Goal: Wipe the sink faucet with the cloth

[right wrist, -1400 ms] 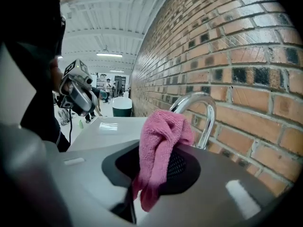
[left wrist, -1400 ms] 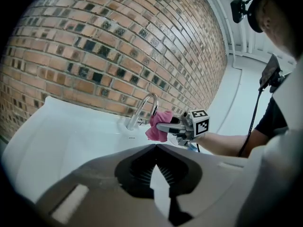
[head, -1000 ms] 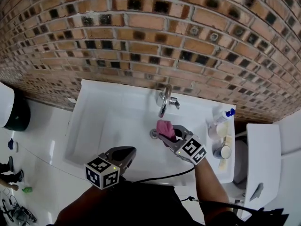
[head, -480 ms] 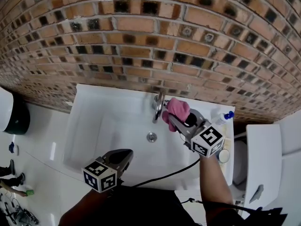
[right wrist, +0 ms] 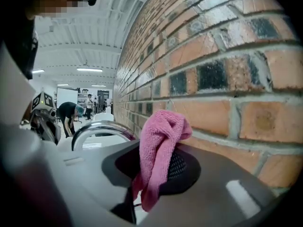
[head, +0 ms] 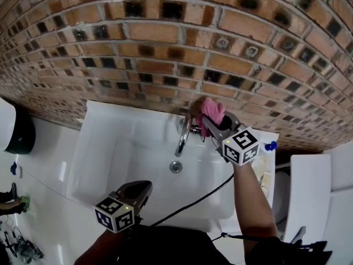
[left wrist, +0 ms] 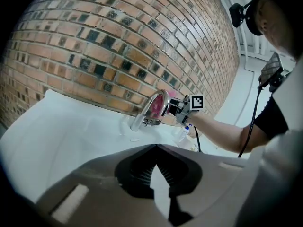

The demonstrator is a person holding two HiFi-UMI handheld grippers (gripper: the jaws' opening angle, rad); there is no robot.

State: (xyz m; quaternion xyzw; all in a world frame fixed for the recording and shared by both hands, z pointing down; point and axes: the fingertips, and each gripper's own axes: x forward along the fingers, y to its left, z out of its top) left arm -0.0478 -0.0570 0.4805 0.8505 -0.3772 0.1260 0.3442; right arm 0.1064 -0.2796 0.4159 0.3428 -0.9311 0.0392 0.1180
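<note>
Gripping the crumpled pink cloth (head: 212, 110), the right tool (head: 208, 125) has climbed from the drain (head: 176, 167) to the curved chrome faucet (head: 182, 137)'s top. The left tool (head: 144, 189) stays closed, empty.

faucet (right wrist: 102, 128): only arch above right claw (right wrist: 152, 148) | claw tips: behind cloth (right wrist: 161, 131) | bottle (head: 269, 146): only blue cap

head view: steeply down on sink (head: 127, 153) | gripper views: low, share faucet (left wrist: 147, 107)
</note>
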